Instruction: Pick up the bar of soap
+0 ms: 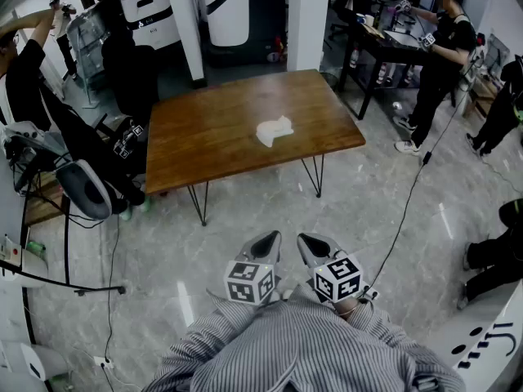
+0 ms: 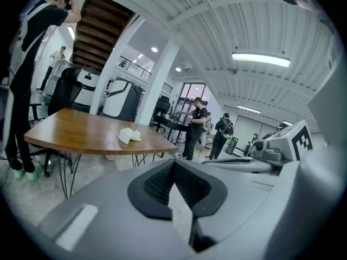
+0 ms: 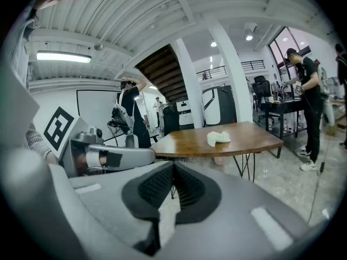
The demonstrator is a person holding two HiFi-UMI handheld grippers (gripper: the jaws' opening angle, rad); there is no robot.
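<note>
A pale, lumpy white object (image 1: pixel 274 131), which may be the soap, lies near the middle of a brown wooden table (image 1: pixel 204 129). It also shows in the left gripper view (image 2: pixel 129 135) and the right gripper view (image 3: pixel 218 138). I stand on the floor well short of the table. My left gripper (image 1: pixel 268 238) and right gripper (image 1: pixel 307 240) are side by side close to my striped shirt and point toward the table. Both are shut with nothing between the pads, which the left gripper's (image 2: pixel 174 164) and right gripper's (image 3: pixel 173 167) own views confirm.
Grey tiled floor lies between me and the table. A white pillar (image 1: pixel 306 19) stands behind the table. One person works at a dark desk (image 1: pixel 384 39) at the back right, and another person (image 1: pixel 24 72) is at the left by a chair (image 1: pixel 82 190). A black cable (image 1: pixel 409 211) crosses the floor at the right.
</note>
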